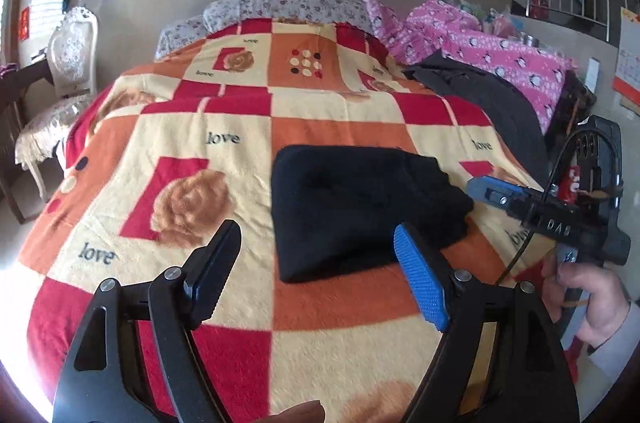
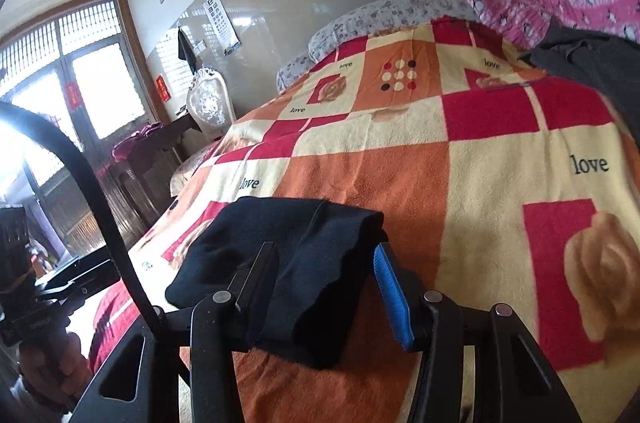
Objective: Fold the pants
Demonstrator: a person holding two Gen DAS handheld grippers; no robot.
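The black pants (image 1: pixel 360 211) lie folded into a compact rectangle on the checked blanket (image 1: pixel 224 111), a little right of the bed's middle. My left gripper (image 1: pixel 320 271) hovers open just short of their near edge, with nothing between its fingers. In the same view my right gripper (image 1: pixel 486 189) comes in from the right, held by a hand (image 1: pixel 592 307), its tip beside the pants' right edge. In the right wrist view the pants (image 2: pixel 288 255) sit just ahead of and under my right gripper (image 2: pixel 326 287). Its jaws stand partly apart above the cloth, and the blue pad (image 2: pixel 392 299) is off the fabric.
A dark grey garment (image 1: pixel 484 95) lies at the bed's far right, beside a pink quilt (image 1: pixel 504 51). Flowered pillows (image 1: pixel 280 7) line the head of the bed. A white chair (image 1: pixel 72 55) stands to the left, and a cable (image 2: pixel 100 215) crosses the right wrist view.
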